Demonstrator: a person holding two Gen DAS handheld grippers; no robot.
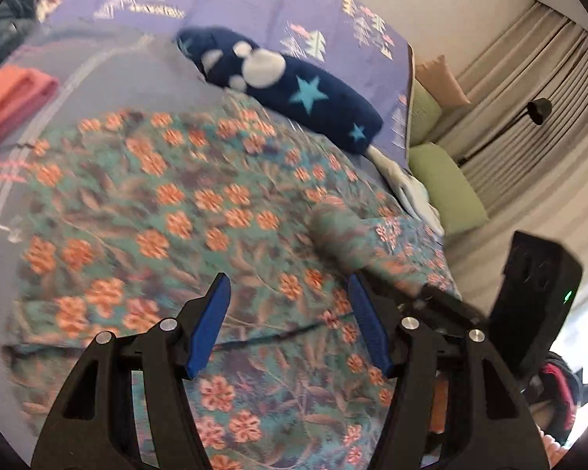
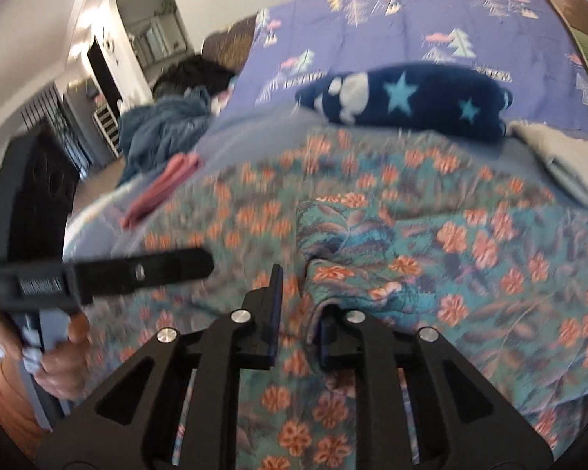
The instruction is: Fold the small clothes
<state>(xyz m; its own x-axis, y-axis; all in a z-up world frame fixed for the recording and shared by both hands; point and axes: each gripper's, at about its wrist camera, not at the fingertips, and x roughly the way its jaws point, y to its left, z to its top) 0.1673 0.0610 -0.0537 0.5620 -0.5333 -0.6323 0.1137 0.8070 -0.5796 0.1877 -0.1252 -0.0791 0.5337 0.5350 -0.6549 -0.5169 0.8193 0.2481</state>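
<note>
Floral garment [image 1: 168, 211]: teal cloth printed with orange flowers, lay spread over the near part of the bed [image 1: 109, 66], one raised fold standing up near its right side in the left wrist view. Both views were blurred.

Left gripper [image 1: 290, 297]: blue-padded fingers [image 1: 211, 325] stood wide apart, released, hovering over the garment with no cloth between them. In the right wrist view it appeared at the left edge, held in the person's left hand [image 2: 64, 356].

Right gripper [image 2: 300, 309]: fingers close together, clenched on a lifted fold of the floral garment [image 2: 333, 235]; the fold rose from between the pads and draped back toward the bed.

Navy item [image 1: 286, 86]: dark blue plush cloth with light blue stars and white blotches, lay beyond the garment, touching its far edge.

Pink cloth [image 1: 11, 98]: folded, lay on the bed left of the garment, apart from it.

Bedspread [image 1: 247, 4]: purple with tree motifs, covered the far part of the bed.

White cloth [image 1: 403, 184]: lay at the bed's right edge, just beyond the navy item's end.

Blue blanket [image 2: 156, 133]: bunched at the bed's far left.

Green cushions [image 1: 447, 188]: beside the bed on the right, near the curtains [image 1: 529, 94].
</note>
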